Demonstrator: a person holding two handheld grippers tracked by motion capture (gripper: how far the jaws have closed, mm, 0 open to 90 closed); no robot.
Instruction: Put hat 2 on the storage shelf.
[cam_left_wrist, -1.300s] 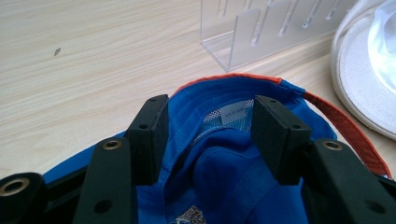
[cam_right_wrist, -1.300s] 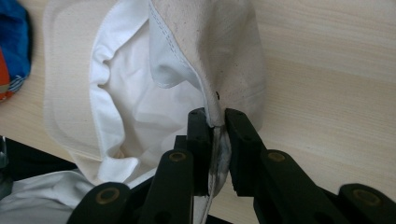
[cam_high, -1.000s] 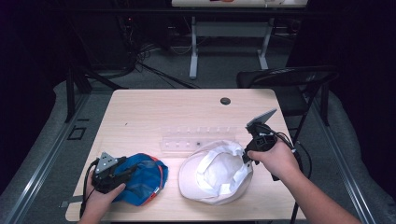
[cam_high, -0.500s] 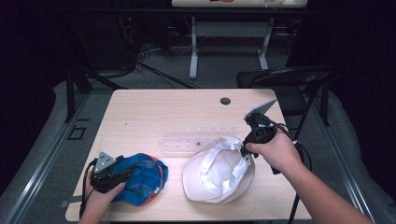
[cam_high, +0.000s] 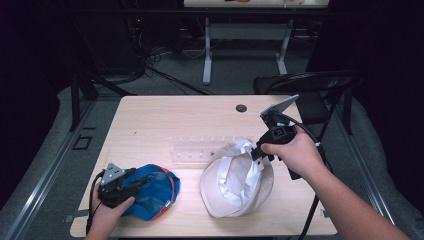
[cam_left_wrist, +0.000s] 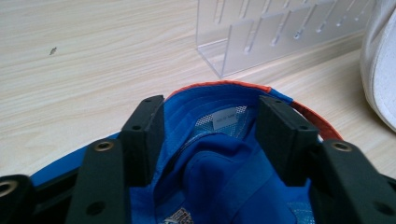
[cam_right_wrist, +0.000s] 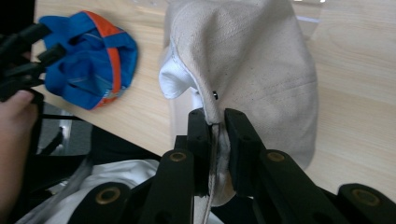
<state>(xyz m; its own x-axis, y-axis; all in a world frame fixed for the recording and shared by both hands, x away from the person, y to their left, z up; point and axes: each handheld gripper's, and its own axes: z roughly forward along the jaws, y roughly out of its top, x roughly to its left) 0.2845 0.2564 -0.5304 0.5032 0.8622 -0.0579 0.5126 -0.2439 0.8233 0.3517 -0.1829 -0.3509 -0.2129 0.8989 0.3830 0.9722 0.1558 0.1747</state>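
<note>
Since a moment ago our right hand has lifted the white cap by its rim, tilting it beside the clear rack. From above, our left hand rests low at the blue cap. Along the left gripper, we see jaws spread wide over blue fabric. Along the right gripper, jaws pinch the white cap's edge.

Cream cap: off-white fabric with white lining, lifted by its edge and tilted so the hollow interior faces up, just in front of the clear acrylic rack. Blue cap: blue with orange trim, lying inverted on the table, left of the rack's near side.
</note>
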